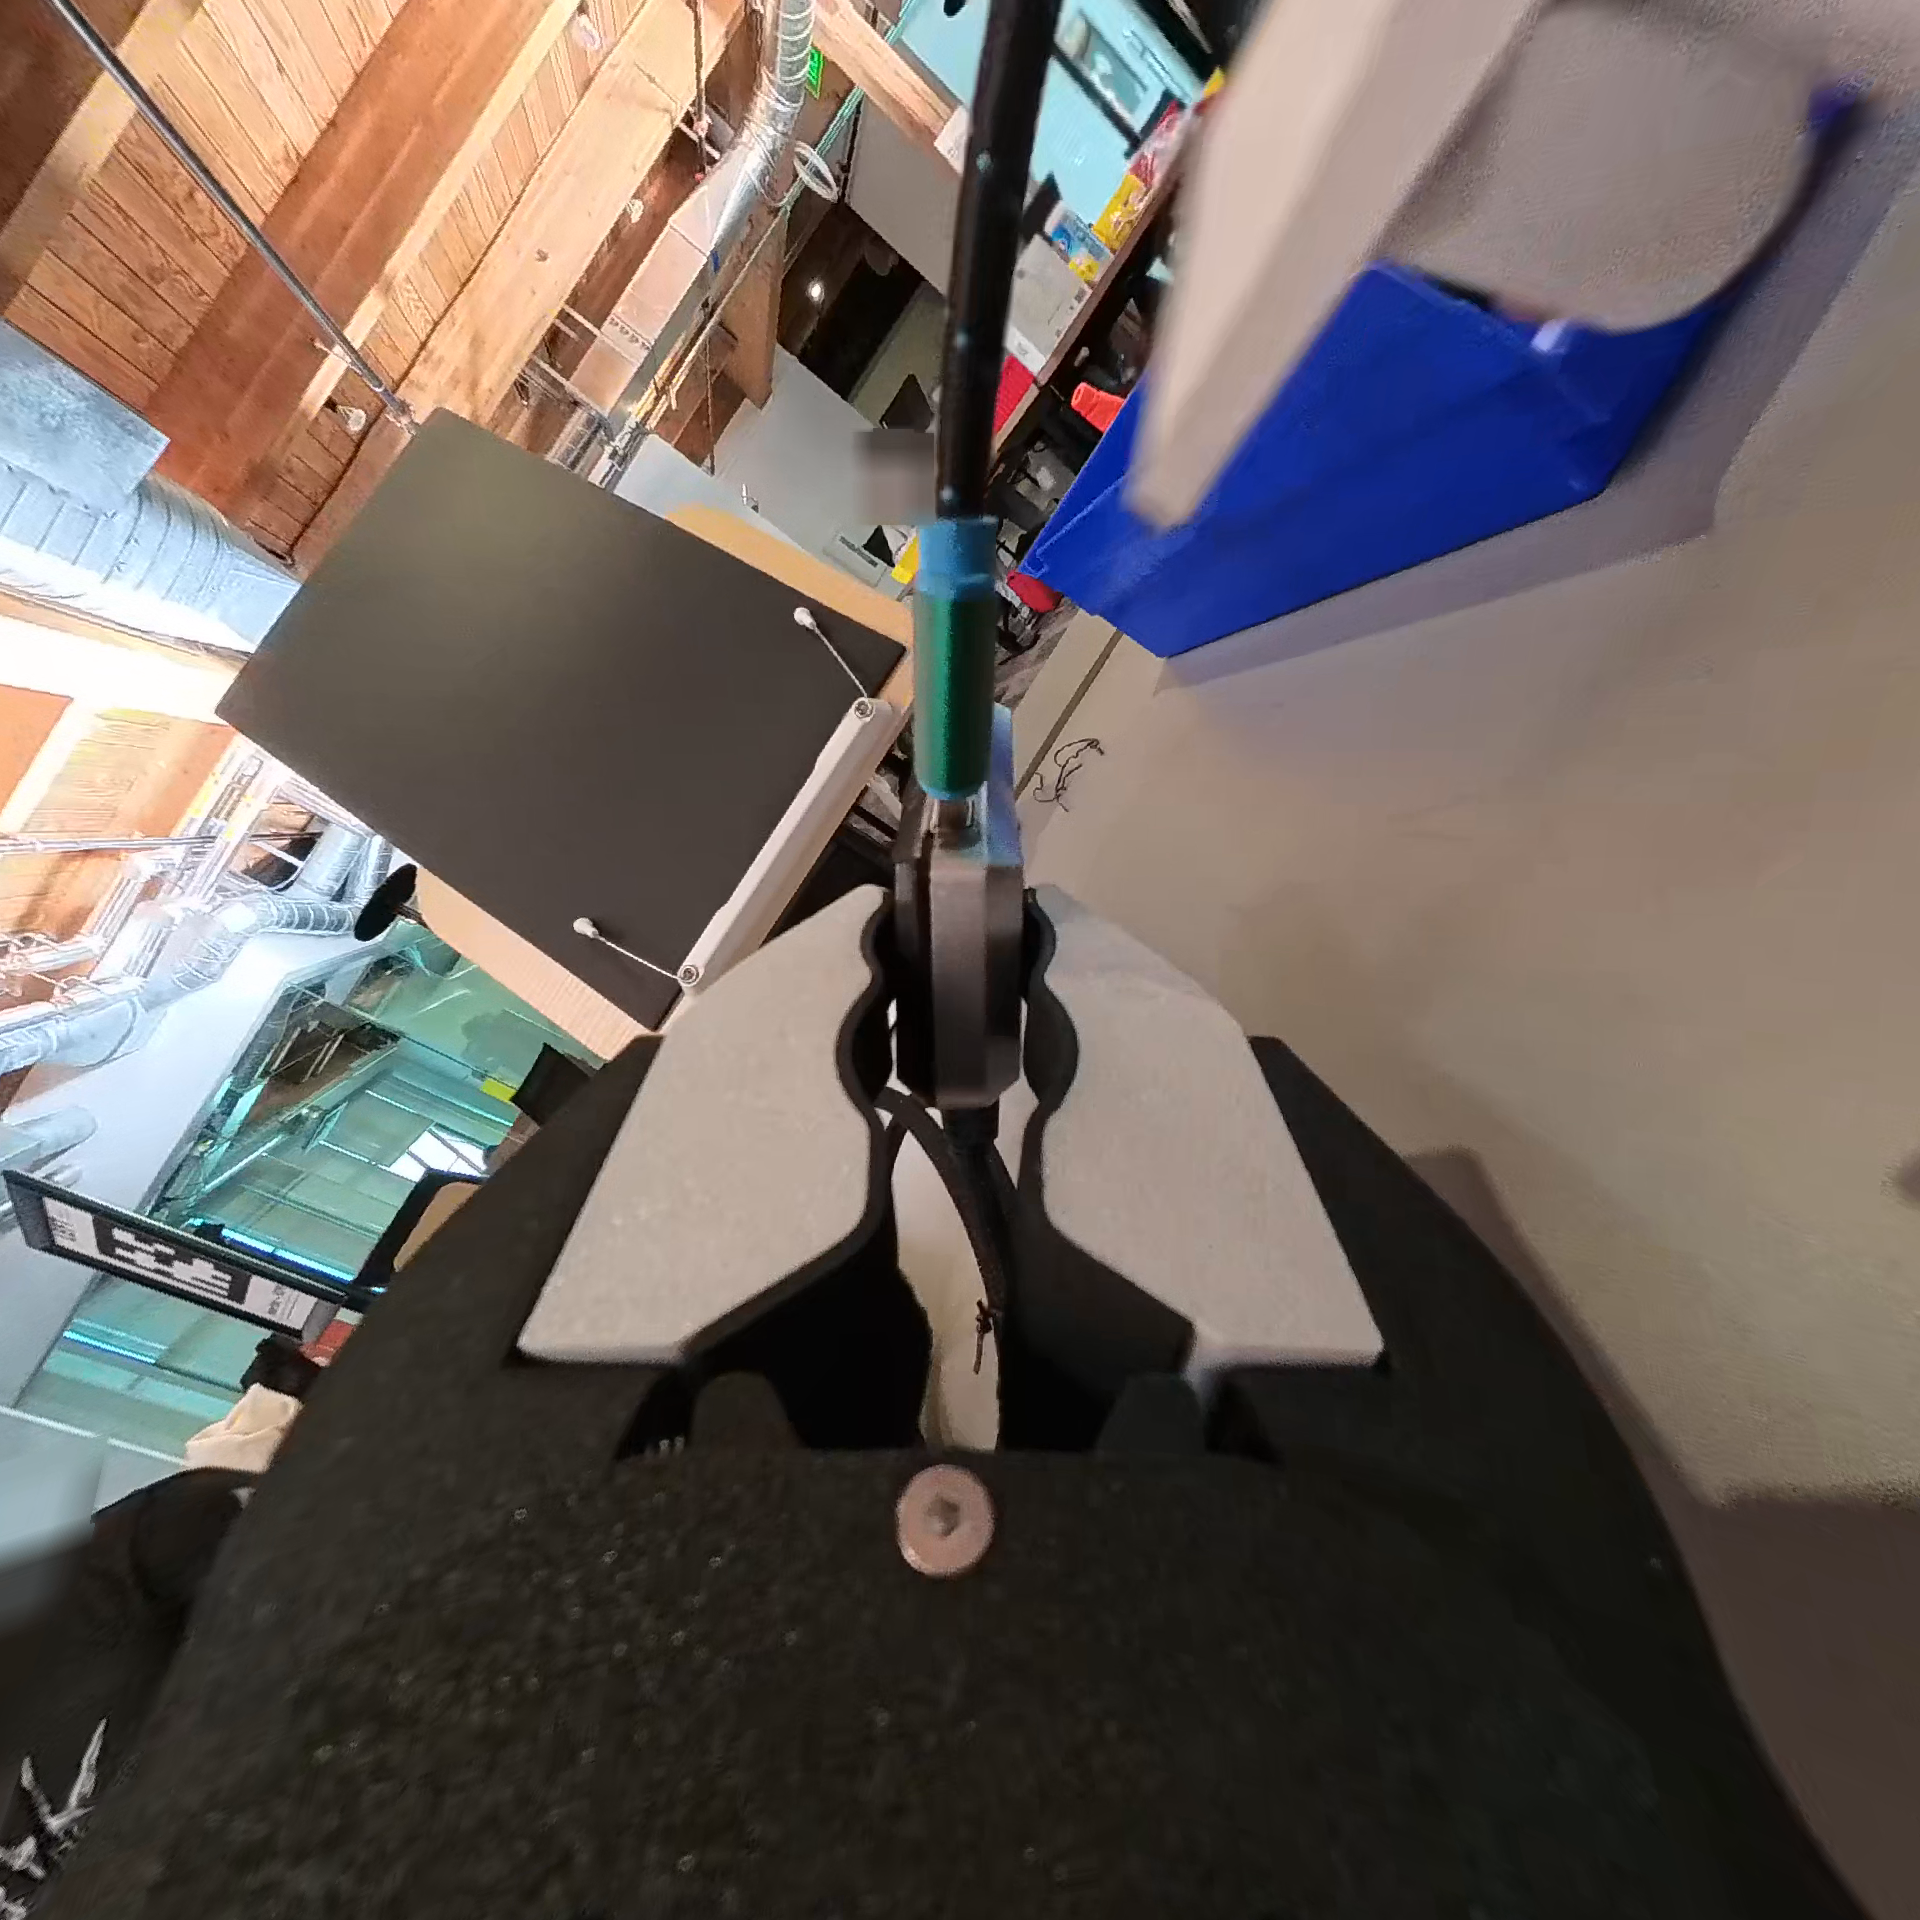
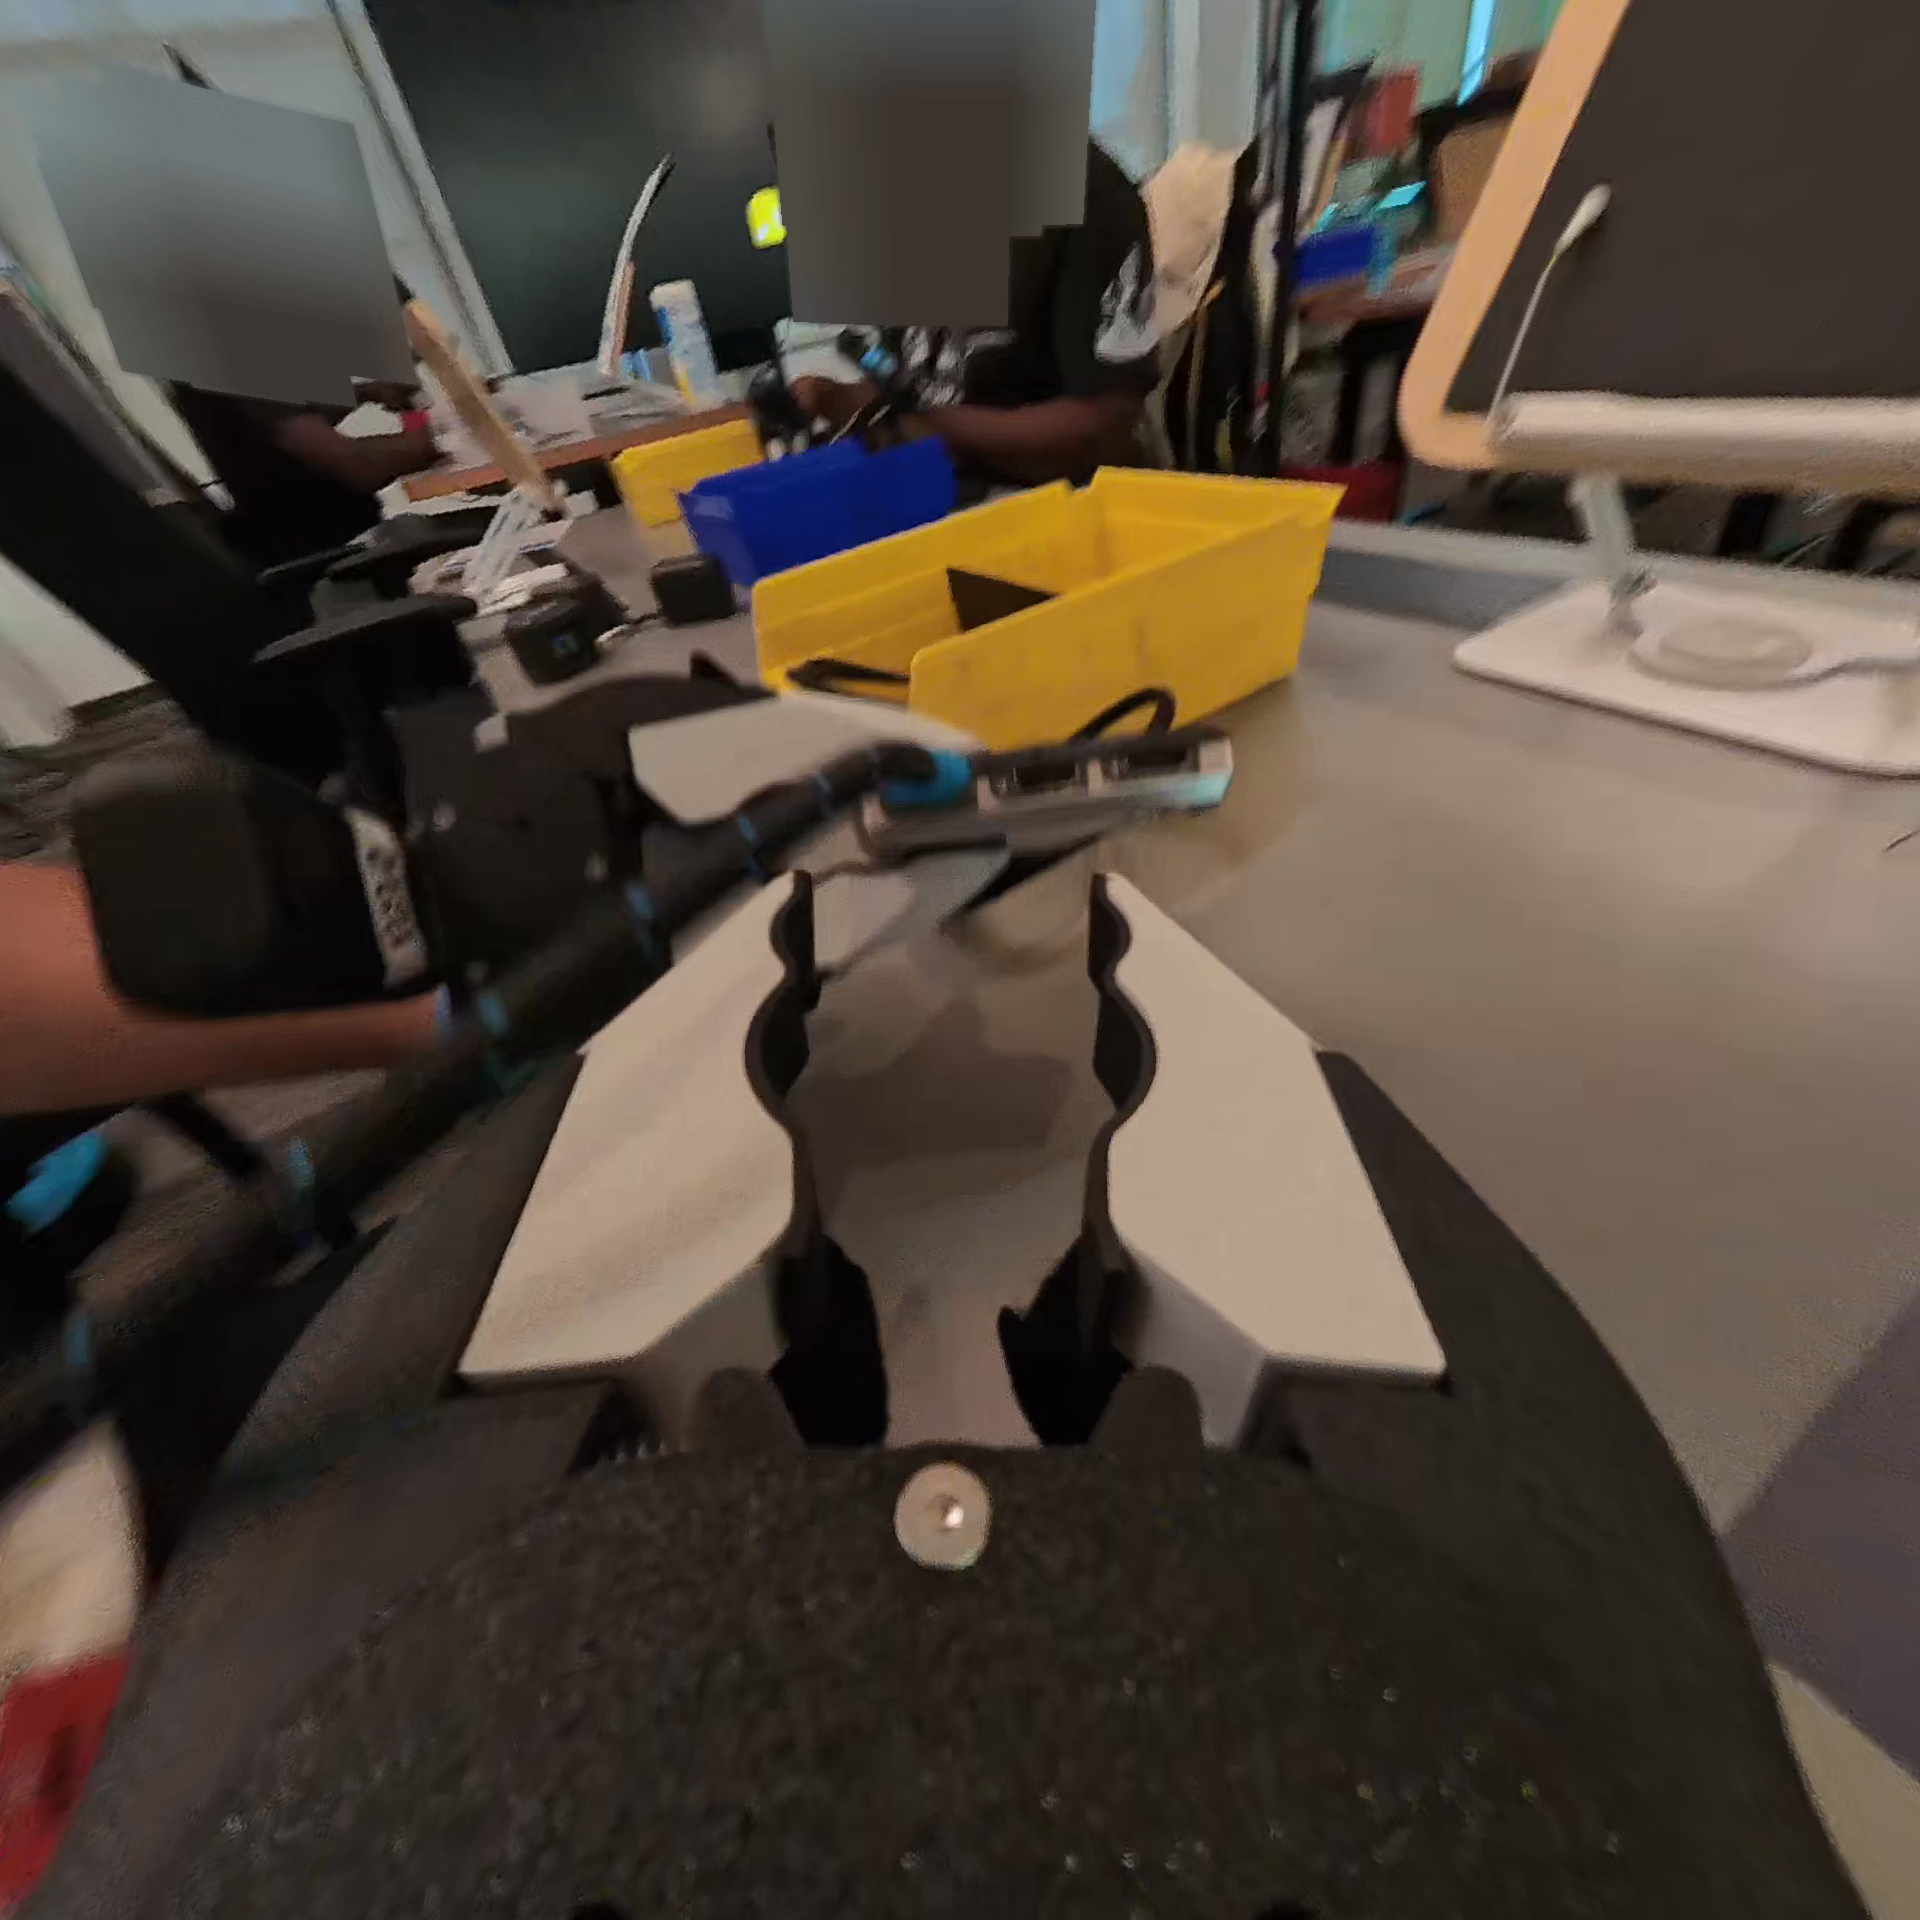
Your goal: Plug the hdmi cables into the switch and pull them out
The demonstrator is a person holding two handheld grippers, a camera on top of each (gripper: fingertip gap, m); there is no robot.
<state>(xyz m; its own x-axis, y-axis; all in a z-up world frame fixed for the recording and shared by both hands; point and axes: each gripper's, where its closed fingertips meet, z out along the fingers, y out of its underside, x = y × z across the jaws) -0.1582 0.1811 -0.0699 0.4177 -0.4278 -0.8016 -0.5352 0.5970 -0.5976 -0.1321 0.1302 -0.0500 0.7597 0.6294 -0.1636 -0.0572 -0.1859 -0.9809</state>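
Note:
My left gripper [image 1: 961, 935] is shut on the dark grey switch [image 1: 961, 997], seen edge-on and held off the table. A green plug [image 1: 951, 707] with a blue band sits in the switch's far end, and its black cable [image 1: 992, 260] runs on away. A thin braided cable [image 1: 977, 1195] trails back between the fingers. In the right wrist view the switch [image 2: 1049, 784] is a flat silver bar with open ports, held by the left gripper [image 2: 883, 821], with a blue-tipped plug [image 2: 925, 779] in its left end. My right gripper [image 2: 951, 894] is open and empty, just short of the switch.
A yellow bin [image 2: 1091, 592] stands on the grey table [image 2: 1455, 935] behind the switch, with a blue bin [image 2: 821, 509] farther back. A monitor on a white stand [image 2: 1662, 644] is at the right. People sit at the back. A blue bin [image 1: 1351, 468] and a blurred pale shape [image 1: 1351, 208] show at upper right. There is about 7 cm between the tips of the two grippers.

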